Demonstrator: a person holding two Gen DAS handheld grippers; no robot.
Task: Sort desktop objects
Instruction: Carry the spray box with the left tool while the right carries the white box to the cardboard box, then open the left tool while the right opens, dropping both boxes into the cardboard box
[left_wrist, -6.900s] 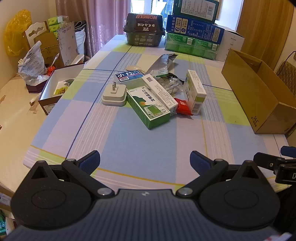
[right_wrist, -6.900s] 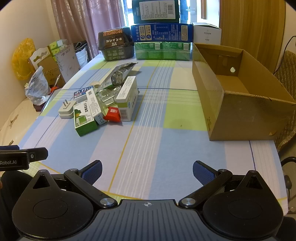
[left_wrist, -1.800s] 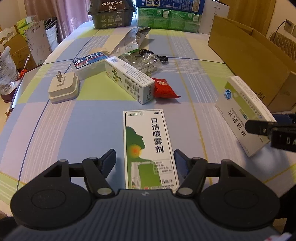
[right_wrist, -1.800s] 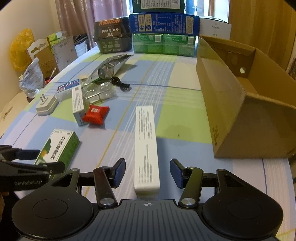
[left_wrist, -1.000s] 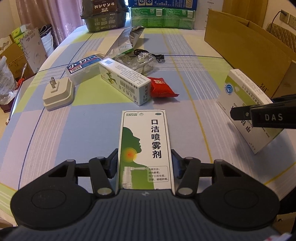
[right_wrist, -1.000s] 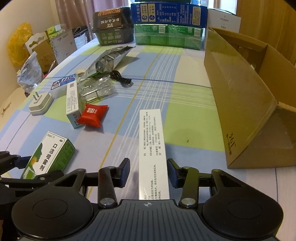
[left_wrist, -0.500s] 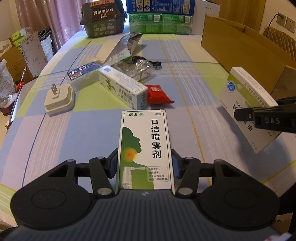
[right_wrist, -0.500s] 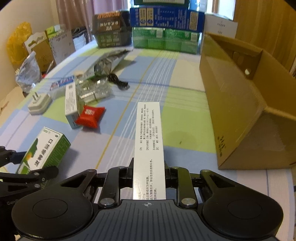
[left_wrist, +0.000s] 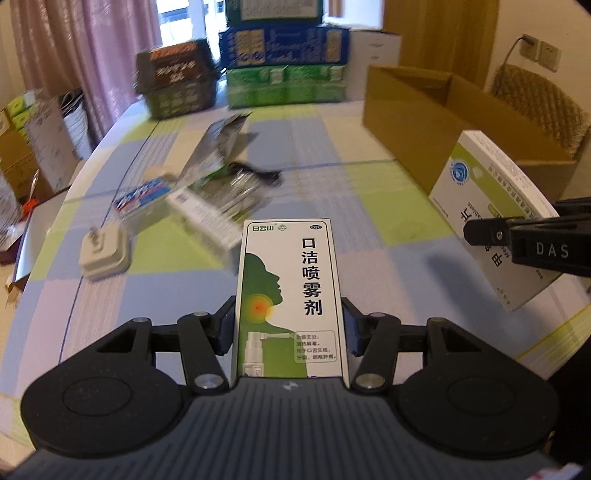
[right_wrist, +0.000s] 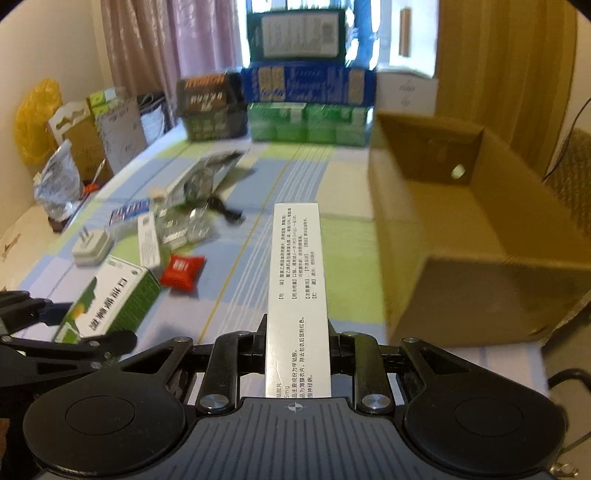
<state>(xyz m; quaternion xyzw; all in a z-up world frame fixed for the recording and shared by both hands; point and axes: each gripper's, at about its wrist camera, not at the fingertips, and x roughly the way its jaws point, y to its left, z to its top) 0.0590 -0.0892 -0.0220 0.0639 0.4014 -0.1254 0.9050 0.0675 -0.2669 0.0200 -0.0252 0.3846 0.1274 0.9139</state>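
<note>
Far left on the checked counter (left_wrist: 369, 192): white plug adapter (left_wrist: 105, 251), blurred clutter of small boxes & foil bags just right of it. Centre near: left tongs (left_wrist: 288, 325) clamped on a green-white spray box (left_wrist: 290, 295), held above the counter. Right: right tongs (right_wrist: 297, 339) pinch a long white pill box (right_wrist: 297, 273), also lifted. Far right: open cardboard box (right_wrist: 461, 221), prob. the drop spot. Risk: both loads sit close together, so they could knock each other; the pill box may snag the carton wall.
</note>
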